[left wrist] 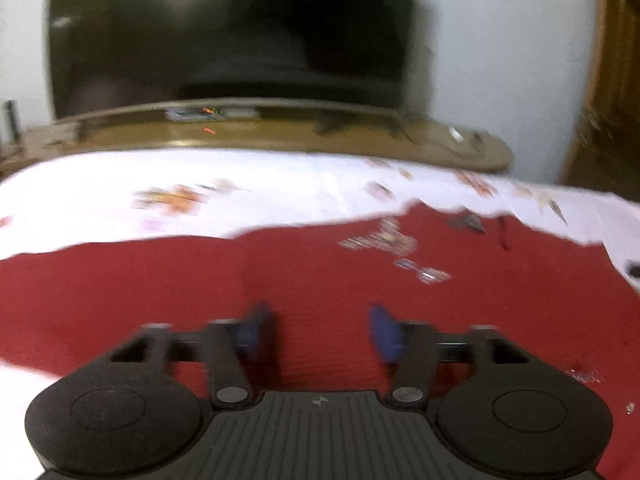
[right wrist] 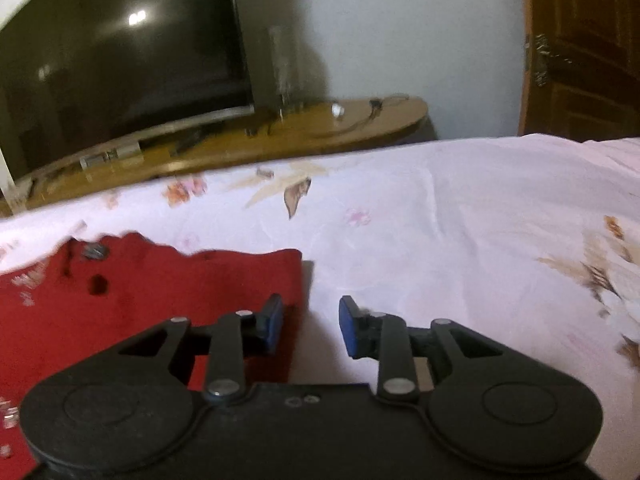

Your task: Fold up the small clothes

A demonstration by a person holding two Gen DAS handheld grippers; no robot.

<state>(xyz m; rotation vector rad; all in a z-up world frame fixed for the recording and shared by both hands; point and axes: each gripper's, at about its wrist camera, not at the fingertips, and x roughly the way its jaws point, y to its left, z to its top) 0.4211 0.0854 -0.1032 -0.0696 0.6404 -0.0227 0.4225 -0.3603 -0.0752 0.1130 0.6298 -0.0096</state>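
A red garment point(left wrist: 320, 280) with a silvery sequin patch point(left wrist: 384, 240) lies flat on a white flowered bed sheet point(left wrist: 240, 192). My left gripper point(left wrist: 320, 326) hovers low over the middle of the red cloth, its blue pads wide apart and gripping nothing. In the right wrist view the same red garment point(right wrist: 160, 280) fills the lower left, and its right edge ends just under the left finger. My right gripper point(right wrist: 310, 320) stands open at that edge, with the bare sheet point(right wrist: 440, 240) showing in the gap. The picture is blurred.
Beyond the bed a dark television point(left wrist: 232, 32) stands on a curved wooden shelf point(left wrist: 280, 136), also the television point(right wrist: 120, 60) and shelf point(right wrist: 320, 128) in the right view. A brown wooden door point(right wrist: 580, 48) is at the far right. Small items lie on the shelf.
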